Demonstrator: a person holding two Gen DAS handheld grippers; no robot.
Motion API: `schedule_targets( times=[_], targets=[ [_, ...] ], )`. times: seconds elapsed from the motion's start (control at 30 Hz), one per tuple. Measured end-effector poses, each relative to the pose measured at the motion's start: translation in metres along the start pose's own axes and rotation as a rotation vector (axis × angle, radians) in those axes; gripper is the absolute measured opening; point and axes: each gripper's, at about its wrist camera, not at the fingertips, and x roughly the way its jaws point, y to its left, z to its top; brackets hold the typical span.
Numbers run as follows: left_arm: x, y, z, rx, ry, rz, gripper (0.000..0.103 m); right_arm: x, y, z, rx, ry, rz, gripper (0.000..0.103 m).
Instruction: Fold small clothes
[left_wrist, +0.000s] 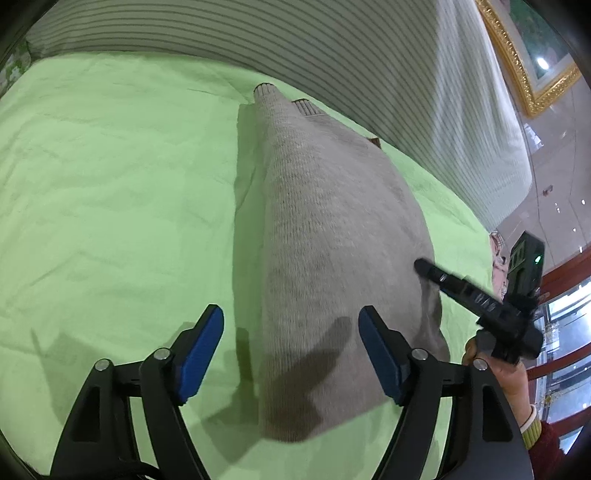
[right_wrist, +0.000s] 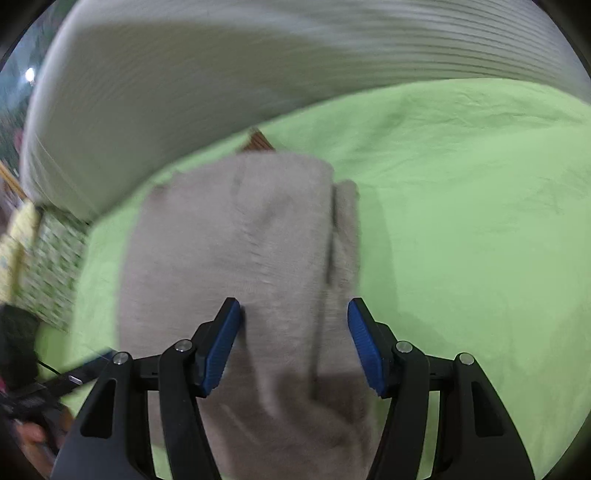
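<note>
Green sheet (left_wrist: 110, 177) covers the bed; striped bedding (left_wrist: 332, 55) lies along its far side. The grey knit garment (left_wrist: 332, 240), folded into a long strip, lies flat on the sheet. My left gripper (left_wrist: 291, 354) and right gripper (right_wrist: 293, 343) both stand released, nothing between the pads. I judge the next fold needs both near corners pinched evenly, layers kept aligned.

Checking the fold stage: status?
Left gripper open, empty. Right gripper open, empty. Grey sweater folded long on green sheet. Nothing in the way.
</note>
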Motion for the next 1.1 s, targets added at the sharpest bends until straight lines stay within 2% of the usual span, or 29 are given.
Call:
schedule_targets(
  times=[0.07, 0.2, 0.3, 0.37, 0.53, 0.77, 0.83, 0.9, 1.03, 1.1],
  targets=[
    [0.003, 0.001, 0.003, 0.002, 0.001, 0.004, 0.077, 0.007, -0.006, -0.003, -0.031, 0.009, -0.04, 0.062],
    [0.01, 0.006, 0.011, -0.019, -0.002, -0.014, 0.08, 0.007, -0.025, -0.005, 0.058, 0.016, 0.046, 0.062],
    [0.018, 0.008, 0.016, -0.051, 0.009, -0.063, 0.08, 0.002, -0.025, -0.002, 0.066, -0.008, 0.093, 0.062],
    [0.026, 0.007, 0.019, -0.058, 0.018, -0.067, 0.081, 0.006, -0.029, 0.0, 0.09, 0.005, 0.128, 0.062],
    [0.041, 0.012, 0.021, -0.068, 0.027, -0.042, 0.083, 0.016, -0.032, -0.001, 0.076, 0.02, 0.141, 0.062],
    [0.05, 0.026, 0.014, -0.127, 0.021, -0.093, 0.081, 0.027, -0.031, 0.0, 0.071, 0.039, 0.178, 0.062],
    [0.052, 0.028, 0.012, -0.147, 0.025, -0.127, 0.077, 0.031, -0.032, 0.001, 0.07, 0.056, 0.196, 0.062],
    [0.052, 0.029, 0.011, -0.155, 0.034, -0.164, 0.061, 0.032, -0.034, 0.001, 0.078, 0.066, 0.214, 0.061],
    [0.05, 0.026, 0.011, -0.149, 0.02, -0.195, 0.05, 0.031, -0.032, -0.001, 0.082, 0.08, 0.238, 0.043],
    [0.045, 0.027, 0.008, -0.15, 0.001, -0.212, 0.044, 0.024, -0.028, -0.001, 0.071, 0.073, 0.235, 0.038]
  ],
)
